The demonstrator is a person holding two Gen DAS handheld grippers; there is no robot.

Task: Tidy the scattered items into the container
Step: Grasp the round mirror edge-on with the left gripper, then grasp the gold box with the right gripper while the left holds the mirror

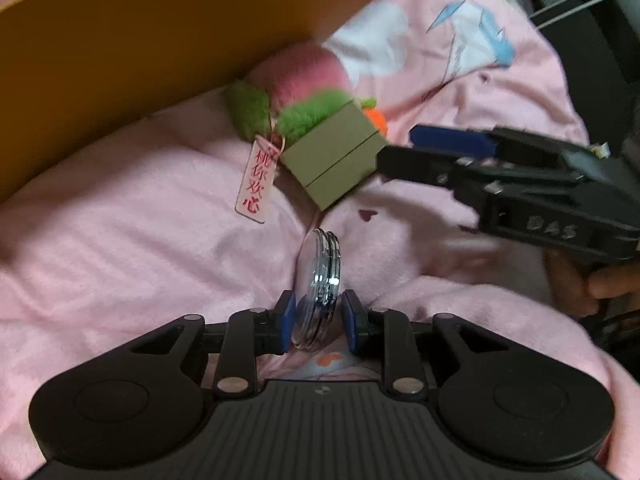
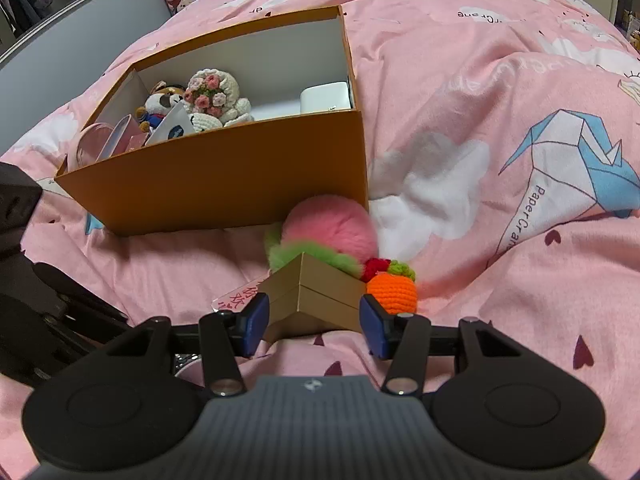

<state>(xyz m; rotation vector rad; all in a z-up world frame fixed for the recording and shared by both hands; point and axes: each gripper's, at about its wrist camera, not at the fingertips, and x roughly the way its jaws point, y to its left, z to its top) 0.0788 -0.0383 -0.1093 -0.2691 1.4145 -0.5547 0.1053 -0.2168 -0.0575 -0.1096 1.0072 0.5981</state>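
Two tongs worked the bedspread (image 2: 500, 20): left gripper (image 1: 319, 316) was pinched on an upright clear disc (image 1: 320, 280), right gripper (image 2: 312, 326) clasped the tan box (image 2: 316, 300) beside the orange carton (image 2: 224, 184), seemingly ready for dropping in

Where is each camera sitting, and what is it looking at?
Left wrist: on the left gripper, looking down at the clear disc between its pads; a hand shows.
Right wrist: on the right gripper, facing the orange box across the bed.
Both show the small tan box and the pink pompom.
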